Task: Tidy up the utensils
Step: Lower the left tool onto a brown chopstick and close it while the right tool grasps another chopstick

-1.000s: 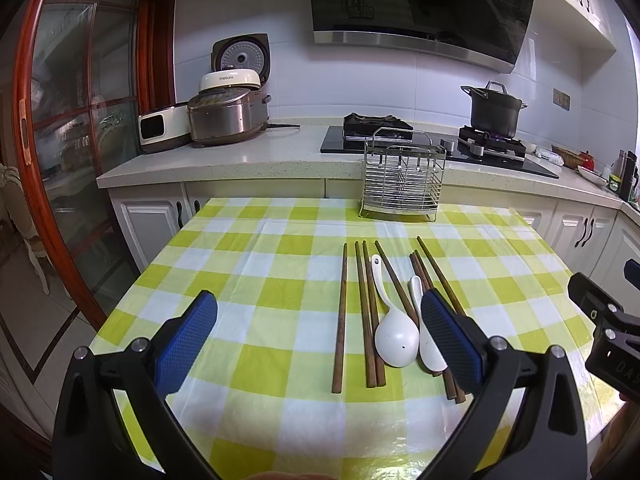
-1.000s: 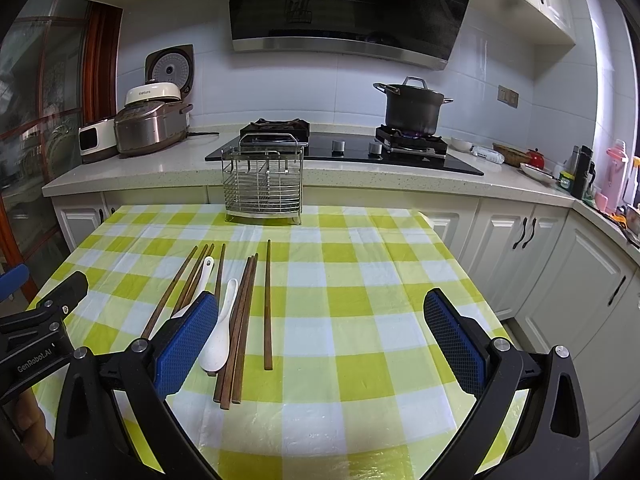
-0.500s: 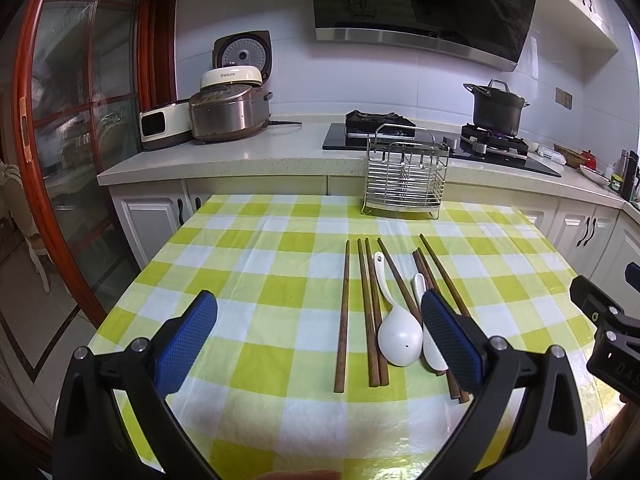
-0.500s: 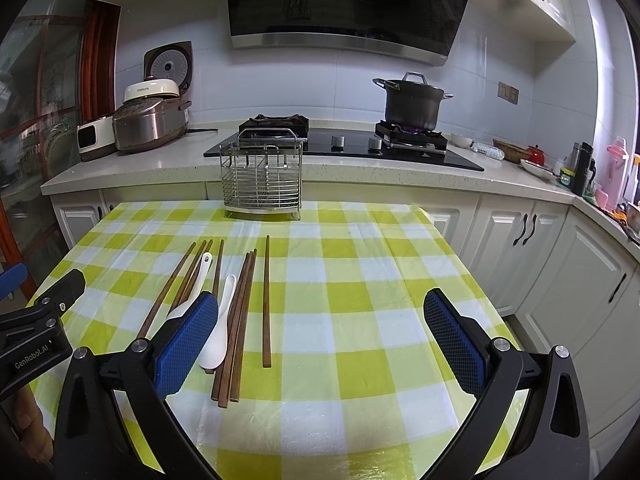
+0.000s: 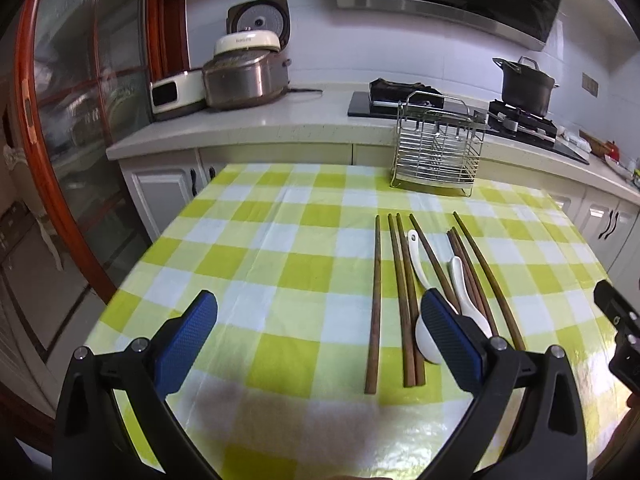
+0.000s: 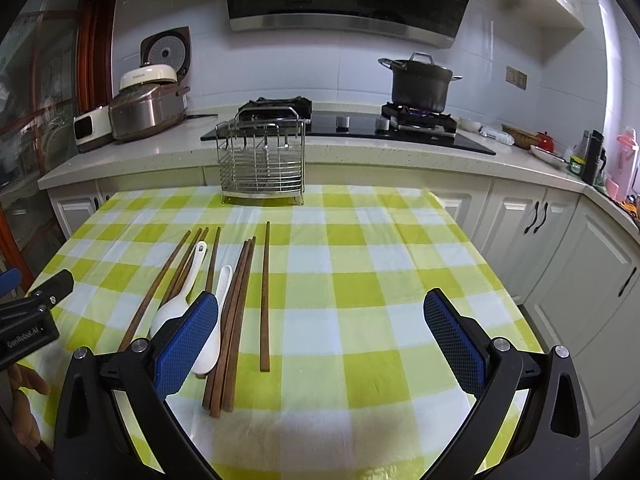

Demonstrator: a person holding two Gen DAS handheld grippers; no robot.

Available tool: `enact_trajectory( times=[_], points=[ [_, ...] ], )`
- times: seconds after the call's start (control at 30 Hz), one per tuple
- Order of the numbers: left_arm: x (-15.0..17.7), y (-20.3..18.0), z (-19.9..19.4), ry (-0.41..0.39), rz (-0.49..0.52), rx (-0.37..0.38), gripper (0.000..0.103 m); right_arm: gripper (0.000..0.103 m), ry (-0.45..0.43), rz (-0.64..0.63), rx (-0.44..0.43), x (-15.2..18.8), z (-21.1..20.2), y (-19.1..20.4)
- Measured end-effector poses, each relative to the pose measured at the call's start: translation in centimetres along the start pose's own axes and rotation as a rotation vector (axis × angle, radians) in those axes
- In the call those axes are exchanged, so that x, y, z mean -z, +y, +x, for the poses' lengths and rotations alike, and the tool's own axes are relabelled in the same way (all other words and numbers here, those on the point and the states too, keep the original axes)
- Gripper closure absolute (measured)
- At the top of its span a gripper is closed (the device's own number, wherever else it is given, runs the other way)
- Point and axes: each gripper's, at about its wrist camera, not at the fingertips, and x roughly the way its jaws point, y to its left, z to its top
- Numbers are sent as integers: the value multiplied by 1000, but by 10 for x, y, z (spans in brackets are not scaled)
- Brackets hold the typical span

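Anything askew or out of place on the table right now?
Yes. The chopsticks and two white spoons lie loose and fanned at mixed angles on the checked tablecloth, spoons tangled among the sticks. The wire utensil rack behind them looks empty. No spills or damage visible. Both grippers open, holding nothing.

My left claw [image 5: 320,336] now sits nearer the chopsticks [image 5: 374,304] and the white spoons [image 5: 428,340], which fill more of its view than a second ago; its right pad now covers part of the bigger spoon's bowl. The wire rack [image 5: 436,152] looks closer too. My right claw [image 6: 320,336] seems to edge forward a little, though the shift is slight.
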Motion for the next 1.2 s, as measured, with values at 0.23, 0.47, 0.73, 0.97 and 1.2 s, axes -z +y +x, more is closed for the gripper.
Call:
enact_trajectory(
  times=[0.23,0.47,0.73,0.97,1.2],
  points=[
    [-16,-2,35,52,2,72,4,7,47,-27,-17,-10,43,13],
    [-30,-9,83,143,3,90,4,7,105,-19,-38,-22,84,17],
    [-38,-14,130,220,3,121,4,8,176,-26,-60,-36,128,16],
    [-46,-21,173,312,13,133,5,31,278,-11,-120,-40,168,14],
    [-55,-24,204,371,12,108,11,52,341,-35,-181,-41,191,22]
  ],
)
